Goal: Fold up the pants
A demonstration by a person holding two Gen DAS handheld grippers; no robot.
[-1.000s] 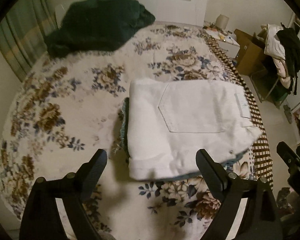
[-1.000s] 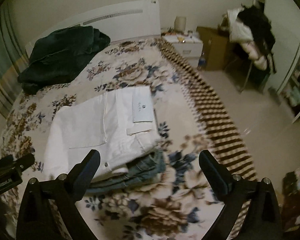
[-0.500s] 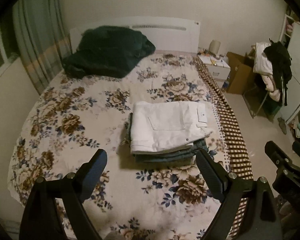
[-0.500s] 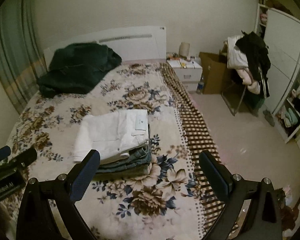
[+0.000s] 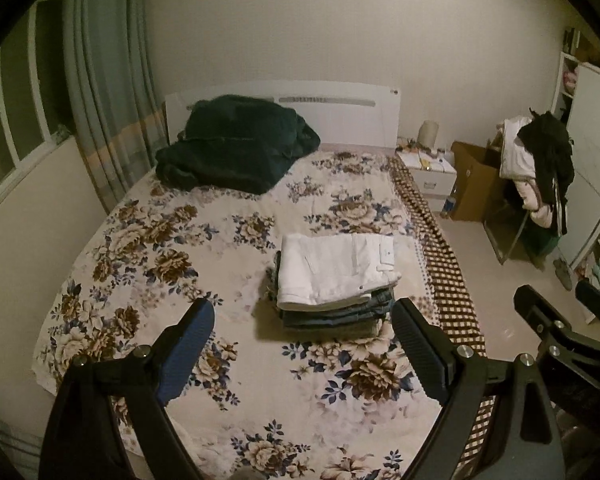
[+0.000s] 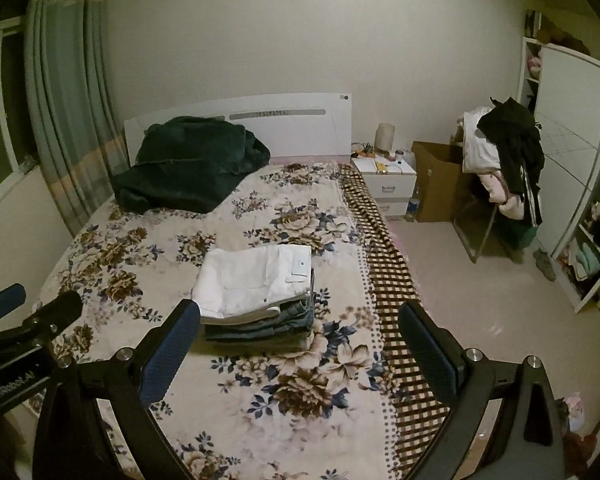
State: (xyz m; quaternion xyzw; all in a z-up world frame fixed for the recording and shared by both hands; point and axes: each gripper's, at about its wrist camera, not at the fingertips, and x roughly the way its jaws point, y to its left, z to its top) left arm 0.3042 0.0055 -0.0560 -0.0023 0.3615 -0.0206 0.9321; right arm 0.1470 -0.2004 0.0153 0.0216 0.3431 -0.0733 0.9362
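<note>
Folded white pants (image 5: 332, 270) (image 6: 256, 280) lie on top of a stack of folded jeans (image 5: 336, 314) (image 6: 260, 326) on the flowered bedspread (image 5: 148, 264) (image 6: 292, 380). My left gripper (image 5: 304, 330) hangs open well back from the stack and above the bed, nothing between its fingers. My right gripper (image 6: 300, 334) is open too, equally far back and empty. Its black frame (image 5: 560, 328) shows at the right edge of the left wrist view; the left gripper's frame (image 6: 24, 328) shows at the left edge of the right wrist view.
A dark green blanket (image 5: 236, 148) (image 6: 188, 164) is heaped by the white headboard (image 5: 340, 112). Right of the bed stand a white nightstand (image 6: 388, 184), a cardboard box (image 6: 436, 176), a chair piled with clothes (image 6: 504, 160) and a wardrobe (image 6: 572, 160). Curtains (image 5: 100, 92) hang at the left.
Both grippers have pulled back and risen away from the stack, which now looks much smaller. The whole bed and room have come into view. The pants stack has not moved.
</note>
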